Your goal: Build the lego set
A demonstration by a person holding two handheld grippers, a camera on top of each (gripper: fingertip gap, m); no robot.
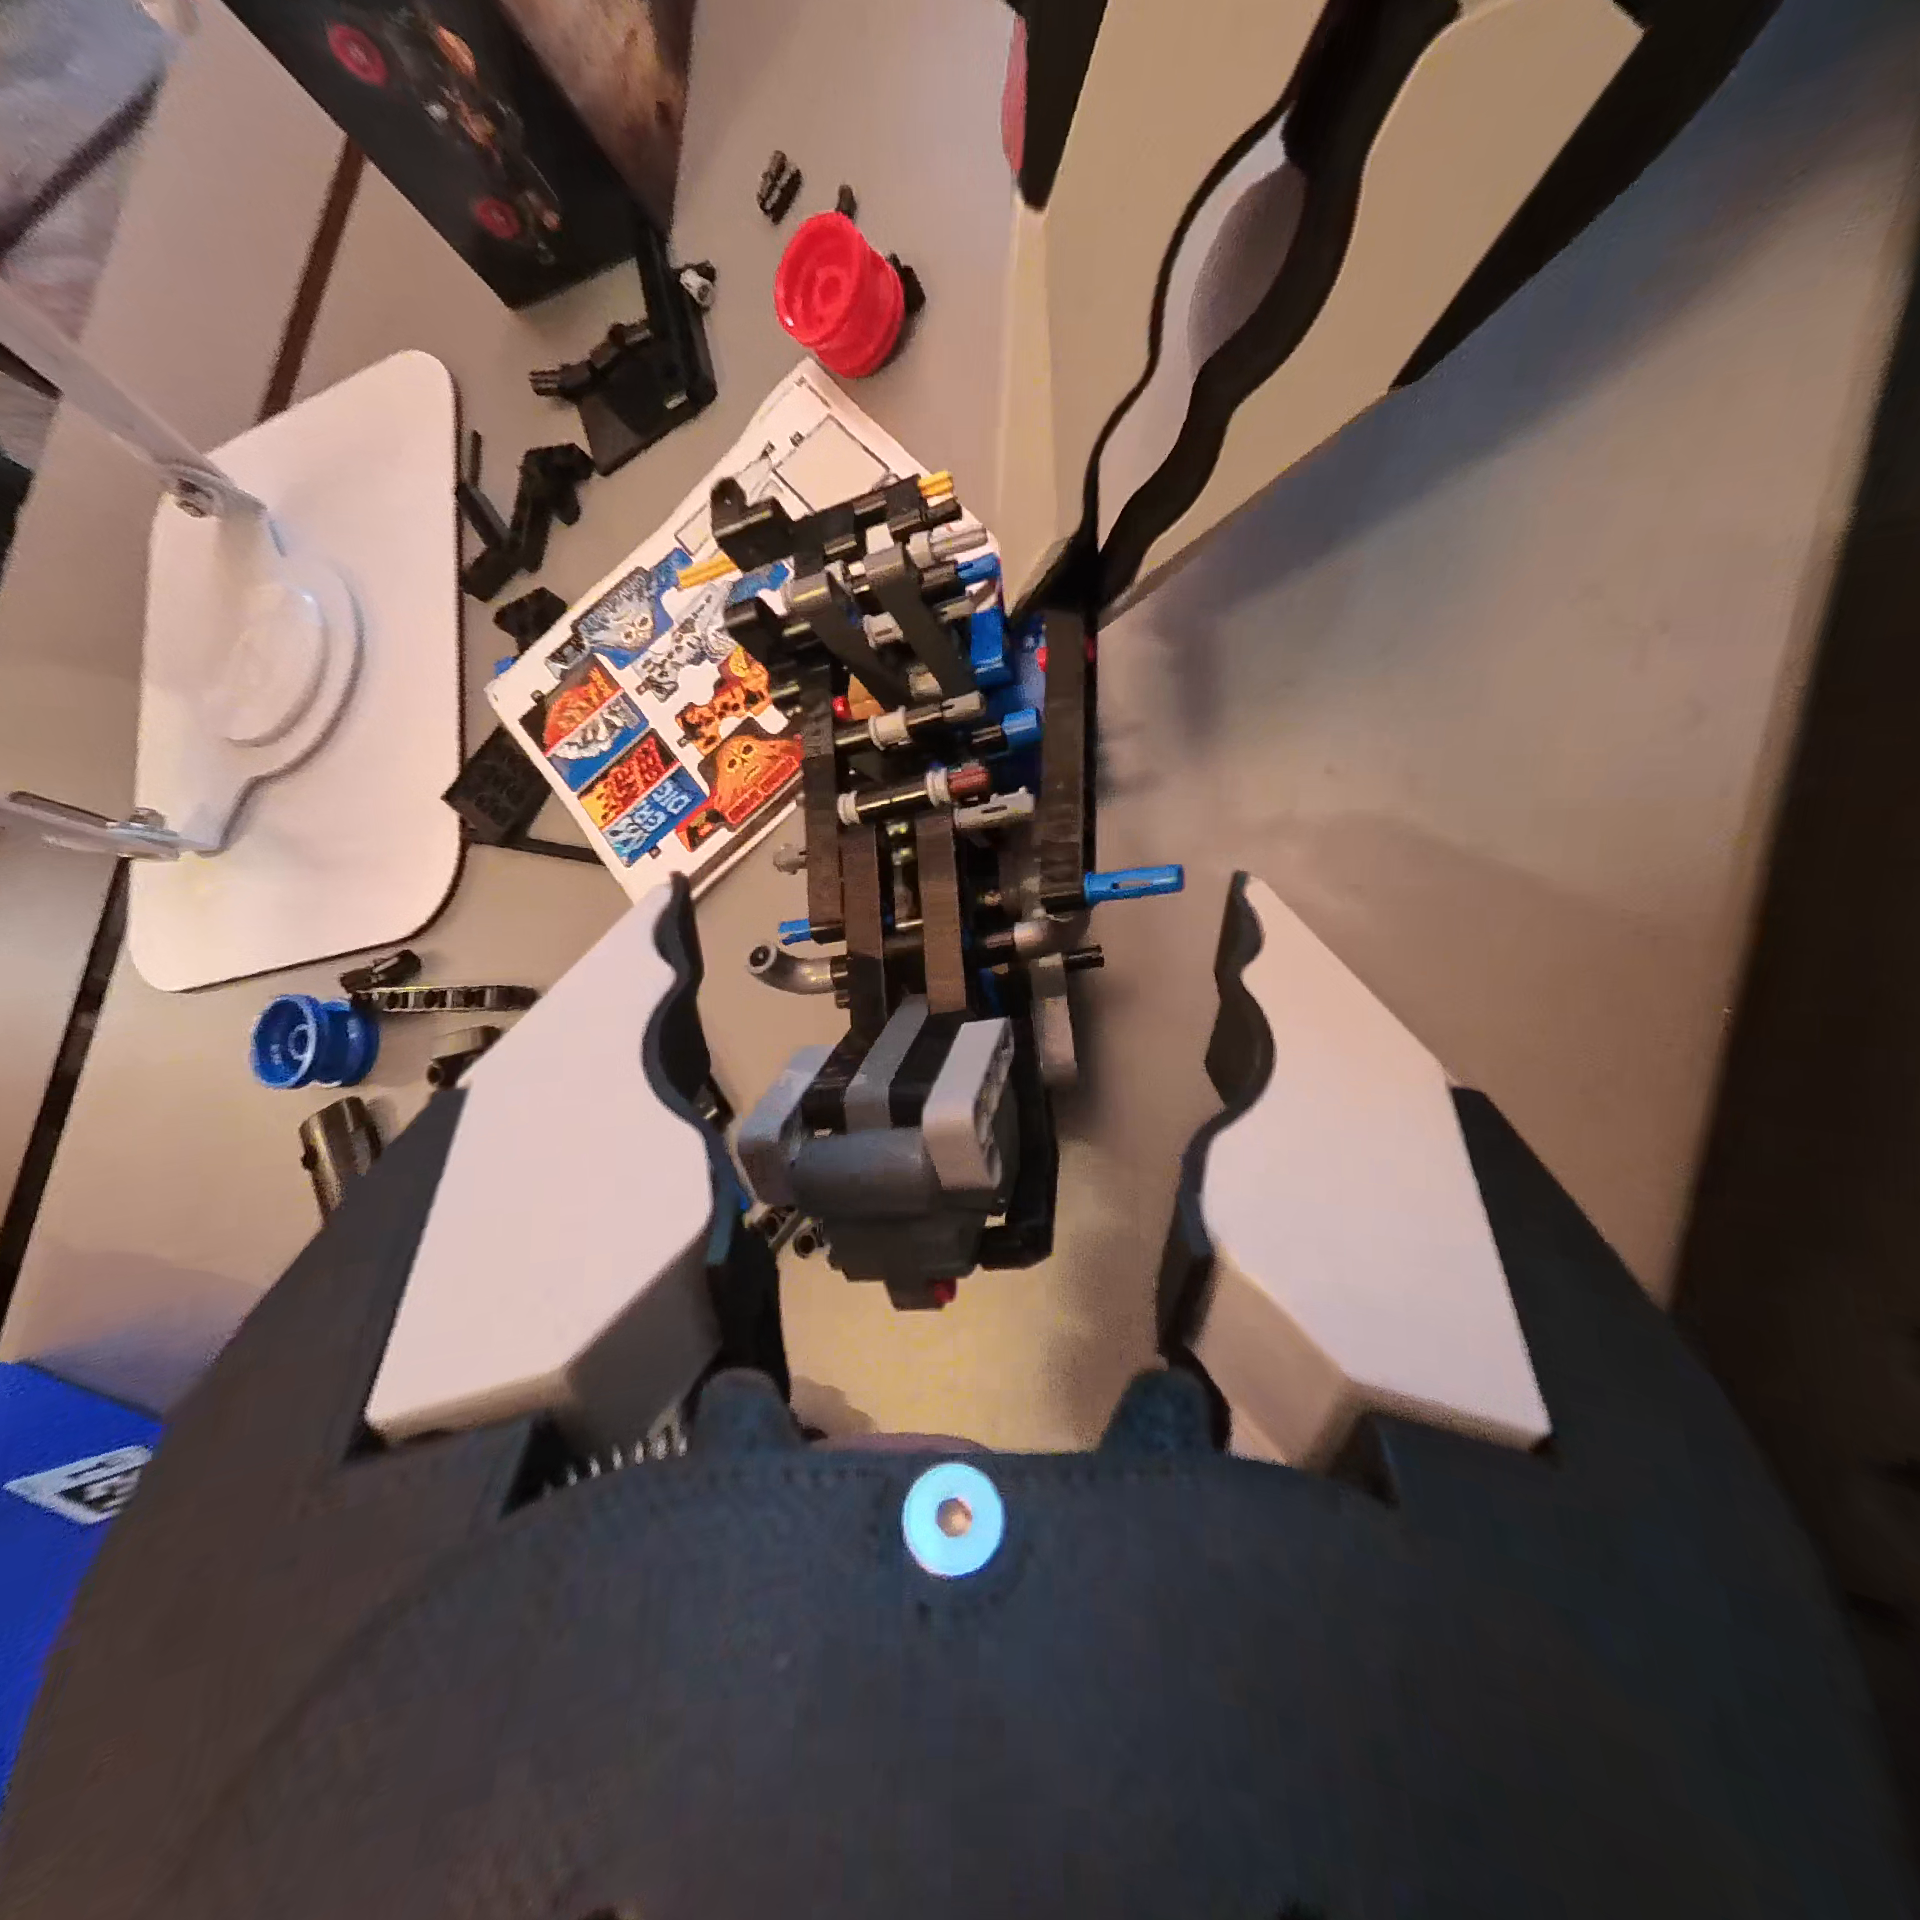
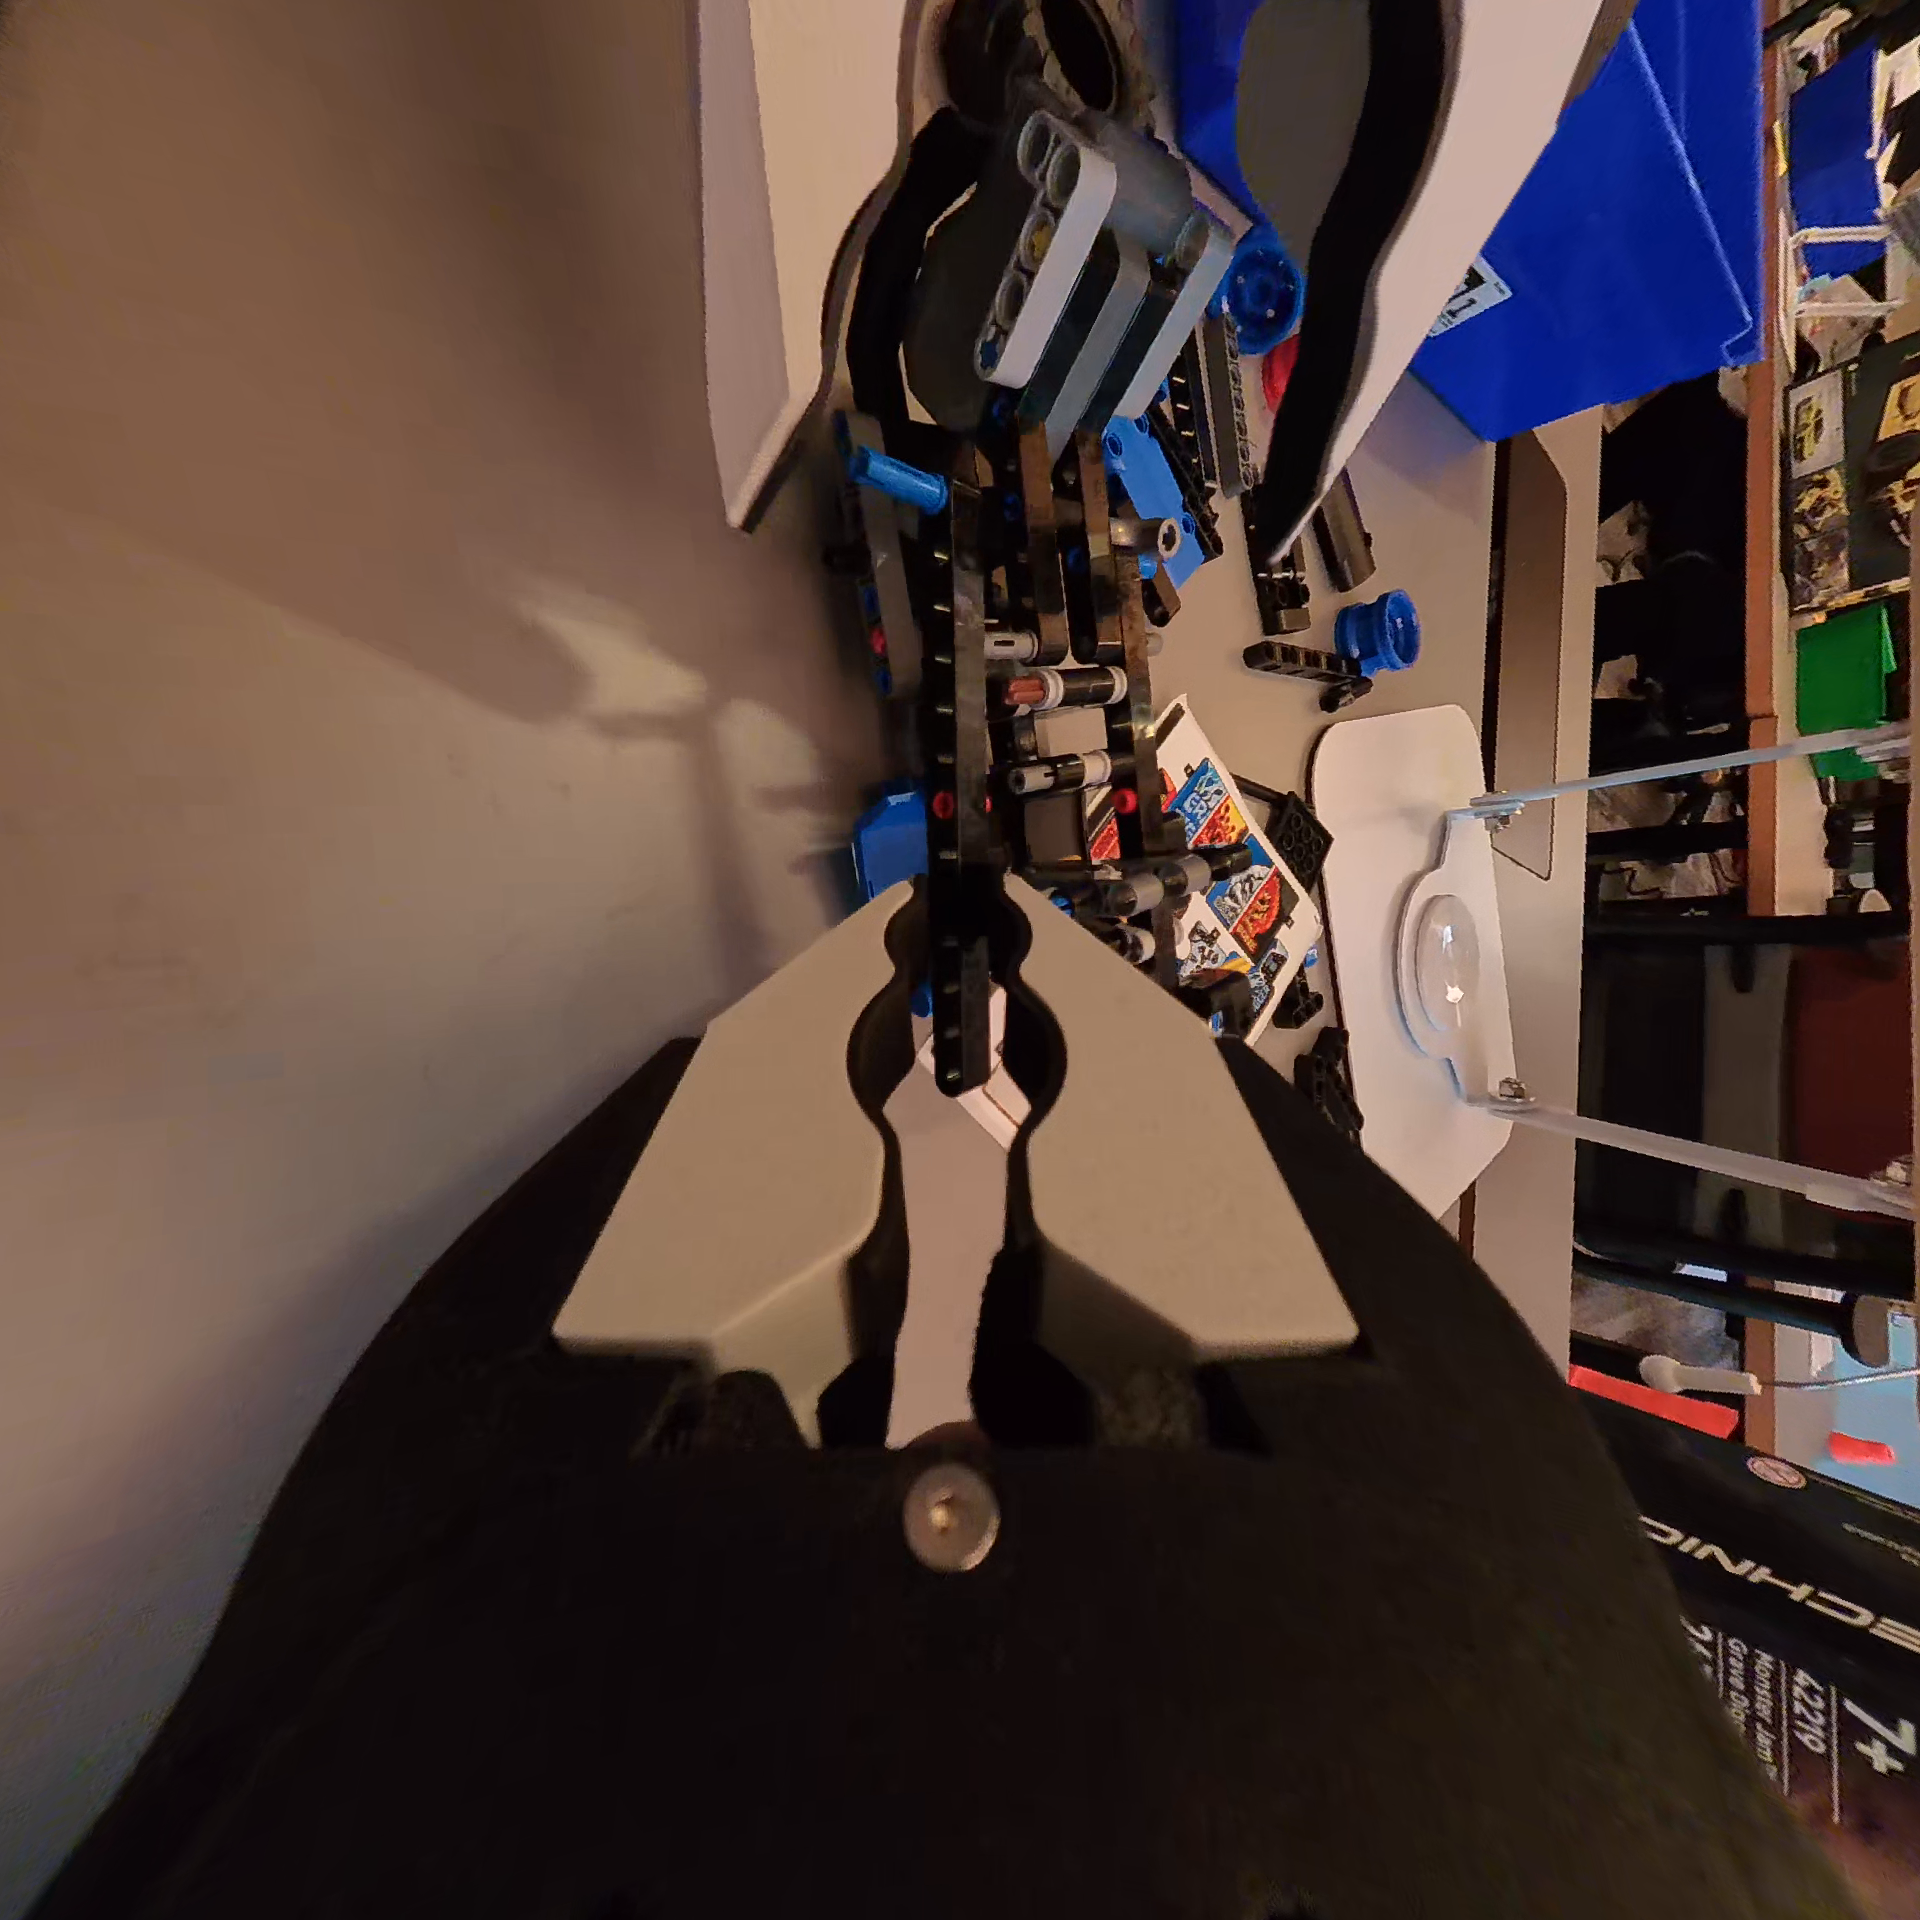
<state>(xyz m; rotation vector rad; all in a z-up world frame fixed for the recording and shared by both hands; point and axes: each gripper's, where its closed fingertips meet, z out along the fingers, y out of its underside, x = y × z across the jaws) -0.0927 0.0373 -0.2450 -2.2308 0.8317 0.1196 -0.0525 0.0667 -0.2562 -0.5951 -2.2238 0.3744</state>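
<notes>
The part-built lego model [image 1: 904,790] is a frame of black beams with grey and blue pins and a grey block at its near end [image 1: 894,1132]. My left gripper [image 1: 956,925] is open, its fingers on either side of that grey end with gaps. My right gripper [image 2: 961,904] is shut on a long black beam [image 2: 956,790] at the model's side and holds the model above the table. In the left wrist view the right gripper [image 1: 1075,613] comes in from the upper right. In the right wrist view the model's grey block [image 2: 1081,260] sits between the left gripper's fingers.
On the table lie a sticker sheet [image 1: 665,727], a red wheel hub [image 1: 840,296], a blue wheel hub [image 1: 312,1042], loose black parts [image 1: 623,384], and the white base of a magnifier stand [image 1: 301,675]. The set's dark box [image 1: 468,135] stands at the back; a blue box [image 2: 1590,260] sits beside.
</notes>
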